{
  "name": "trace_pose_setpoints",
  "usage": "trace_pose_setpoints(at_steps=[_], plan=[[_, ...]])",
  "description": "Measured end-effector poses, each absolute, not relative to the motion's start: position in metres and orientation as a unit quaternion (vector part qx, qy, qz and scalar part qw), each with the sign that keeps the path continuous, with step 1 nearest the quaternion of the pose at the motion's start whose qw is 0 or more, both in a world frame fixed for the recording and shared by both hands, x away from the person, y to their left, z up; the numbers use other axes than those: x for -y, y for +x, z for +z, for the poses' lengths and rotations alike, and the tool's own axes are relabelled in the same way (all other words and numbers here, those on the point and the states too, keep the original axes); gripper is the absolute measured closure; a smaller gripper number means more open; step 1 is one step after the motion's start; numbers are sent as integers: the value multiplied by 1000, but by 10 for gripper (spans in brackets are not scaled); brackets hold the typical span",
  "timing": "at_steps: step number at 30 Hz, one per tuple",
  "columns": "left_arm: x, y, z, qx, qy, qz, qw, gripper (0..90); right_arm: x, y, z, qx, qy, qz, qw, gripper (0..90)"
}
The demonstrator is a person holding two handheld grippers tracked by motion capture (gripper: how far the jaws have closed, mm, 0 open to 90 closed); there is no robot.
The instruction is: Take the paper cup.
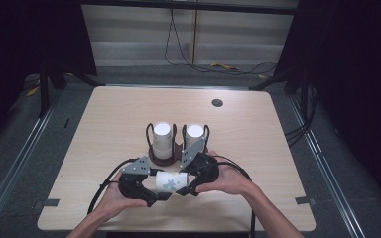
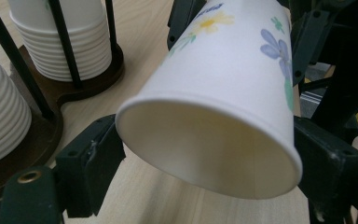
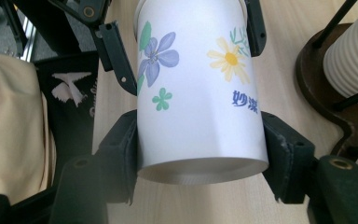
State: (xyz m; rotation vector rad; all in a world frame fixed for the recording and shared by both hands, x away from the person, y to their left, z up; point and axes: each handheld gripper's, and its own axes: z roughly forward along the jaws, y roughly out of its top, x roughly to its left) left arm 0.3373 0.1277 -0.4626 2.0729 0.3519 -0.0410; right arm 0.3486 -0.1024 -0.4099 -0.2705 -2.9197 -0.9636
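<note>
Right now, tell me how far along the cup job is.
Done: one flowered cup is clear of the stacks. In hand: right gripper clamps its base, left gripper has its jaws flanking the rim. Left: probably setting it down; it's held above the table.

A lab: black curtains (image 1: 357,74) and floor cables (image 1: 218,64) surround the table (image 1: 104,129)

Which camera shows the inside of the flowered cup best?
The left gripper view: it looks into the flowered cup's open mouth. The right gripper view shows its printed side and base; the high view shows it small, lying sideways.
</note>
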Motion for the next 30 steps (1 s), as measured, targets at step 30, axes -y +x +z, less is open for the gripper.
trace_pose_setpoints(at_steps=[30], plan=[[-147,342,-452,-171,810,-3,561,158,120,349,-419,894,-128,-430,18,381]])
